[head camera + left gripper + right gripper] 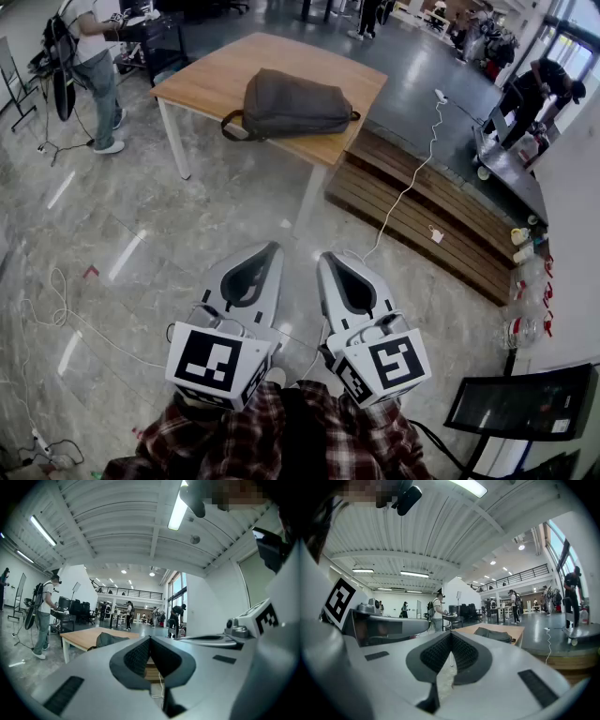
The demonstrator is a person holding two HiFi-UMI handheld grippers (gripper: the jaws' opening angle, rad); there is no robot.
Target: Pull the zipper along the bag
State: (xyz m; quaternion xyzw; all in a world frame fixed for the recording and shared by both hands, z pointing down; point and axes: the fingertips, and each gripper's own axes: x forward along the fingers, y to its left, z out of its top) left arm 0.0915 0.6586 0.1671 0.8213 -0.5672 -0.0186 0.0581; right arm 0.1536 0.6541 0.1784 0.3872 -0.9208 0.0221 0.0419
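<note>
Left claw (274, 247) and right claw (324, 256) are pinched together empty, well apart from the bag (292, 105) on the table (202, 80), so we haven't started zipping.

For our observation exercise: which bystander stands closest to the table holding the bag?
The person in white shirt and jeans, beside the table; the dark-clothed person bends farther away.

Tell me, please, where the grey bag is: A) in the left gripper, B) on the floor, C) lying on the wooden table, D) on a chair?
C: the grey bag lies on the wooden table, far ahead of the left gripper and right gripper, whose jaws are together and empty.
</note>
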